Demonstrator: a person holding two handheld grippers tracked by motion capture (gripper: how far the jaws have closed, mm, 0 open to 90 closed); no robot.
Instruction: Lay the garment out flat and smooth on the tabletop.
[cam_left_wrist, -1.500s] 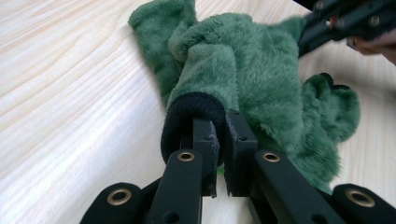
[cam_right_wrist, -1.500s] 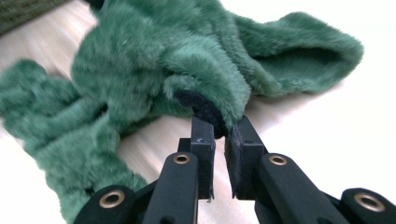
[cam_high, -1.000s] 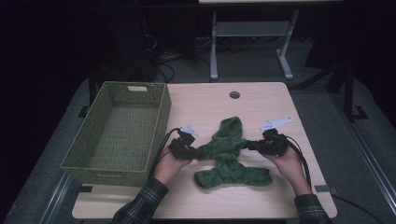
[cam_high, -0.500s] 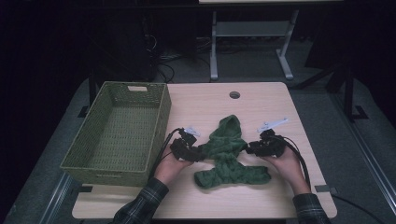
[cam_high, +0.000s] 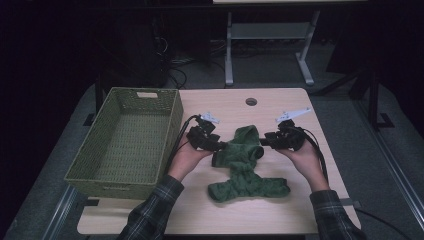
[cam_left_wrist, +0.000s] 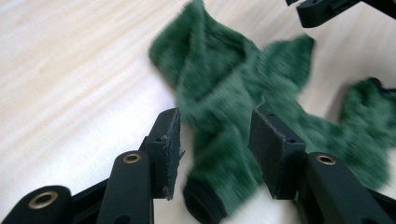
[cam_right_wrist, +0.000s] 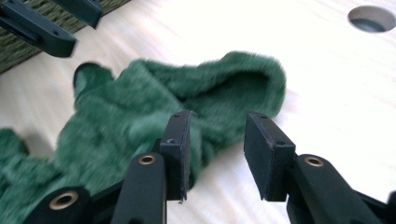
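Pale wood of the table carries a green sock, and from above it lies between my two hands, its long axis running away from me, cuff end far, foot part bent across near me. My left claw sits at its left edge, my right claw at its right edge, about equally near. A woven basket stands off to the left.

Along my left claw, the jaws have just been opening; they stand half wide, pads off the sock, which lies under and ahead of them.

Along my right claw, the jaws have likewise just opened and grip nothing; the sock lies ahead and leftward.
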